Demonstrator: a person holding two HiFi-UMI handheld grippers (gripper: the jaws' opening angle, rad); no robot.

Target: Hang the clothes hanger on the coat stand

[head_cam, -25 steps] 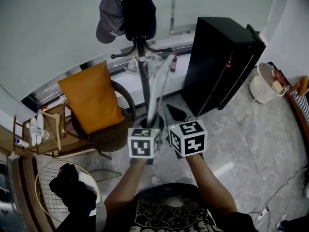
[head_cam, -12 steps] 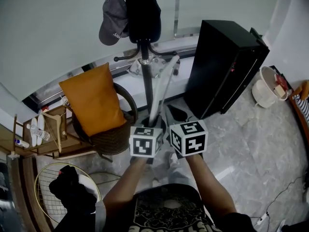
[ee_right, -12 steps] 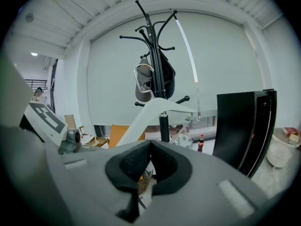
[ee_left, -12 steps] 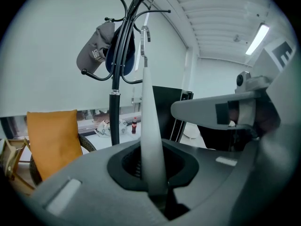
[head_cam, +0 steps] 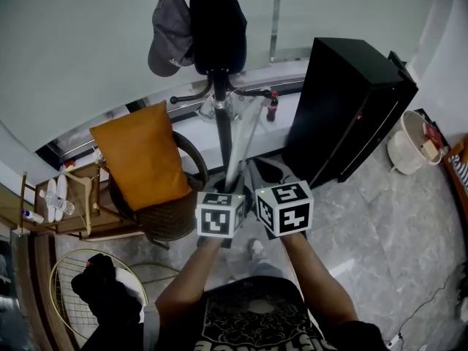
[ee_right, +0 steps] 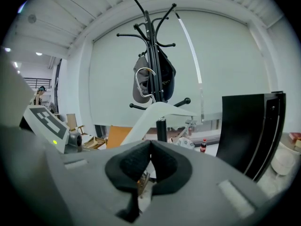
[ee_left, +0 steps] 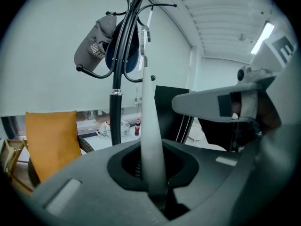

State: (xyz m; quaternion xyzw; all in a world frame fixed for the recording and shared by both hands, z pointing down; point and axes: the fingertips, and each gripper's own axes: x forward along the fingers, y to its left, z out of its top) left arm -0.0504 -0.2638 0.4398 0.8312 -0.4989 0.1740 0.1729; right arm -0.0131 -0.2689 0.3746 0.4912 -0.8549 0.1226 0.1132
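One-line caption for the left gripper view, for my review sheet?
Left hand-held gripper clamped on a white hanger, facing the coat stand that bears a cap.

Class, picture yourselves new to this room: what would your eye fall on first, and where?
The black coat stand rises at centre, a grey cap and a dark item hung on it. Just before it the left gripper is shut on a white clothes hanger. An orange cushion leans in a wicker chair at left.

Grey marble floor (head_cam: pixel 380 218); standing on it: coat stand (head_cam: pixel 221 134), wicker chair (head_cam: pixel 164 214), black cabinet (head_cam: pixel 351 115), white bucket (head_cam: pixel 409 145), wooden rack (head_cam: pixel 73 203).
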